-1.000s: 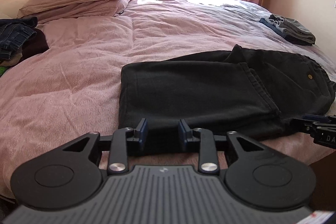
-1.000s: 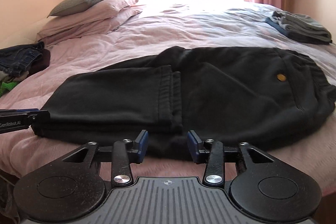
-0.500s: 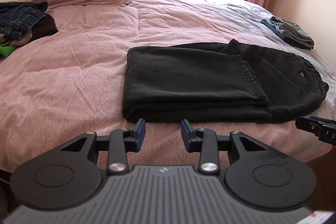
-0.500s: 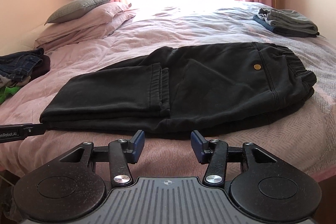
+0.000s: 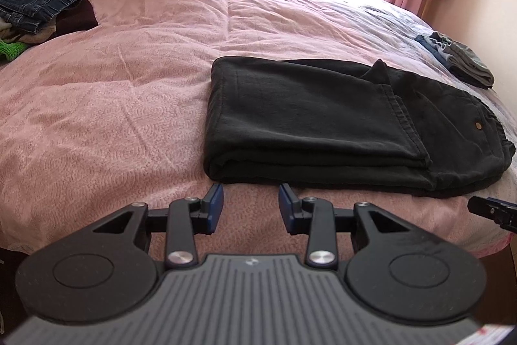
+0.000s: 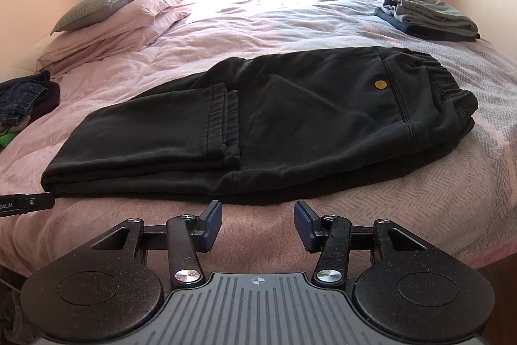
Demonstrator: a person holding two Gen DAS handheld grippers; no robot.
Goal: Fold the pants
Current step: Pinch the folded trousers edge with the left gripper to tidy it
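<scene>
Grippers: left [image 5: 251, 199], right [image 6: 258, 220] withdrawn from pants [image 6: 258, 125], fingers apart.

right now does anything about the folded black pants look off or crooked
Slightly. The black pants are folded leg over seat, but the two leg hems sit staggered and the crotch point pokes out behind. Both claws are open, clear.

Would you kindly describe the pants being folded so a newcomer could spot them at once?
On the pink bedspread, near its front edge, lie the black pants, legs folded over the seat. Unlike the jeans heap by the pillows or the grey folded stack, they carry a brass button.
</scene>
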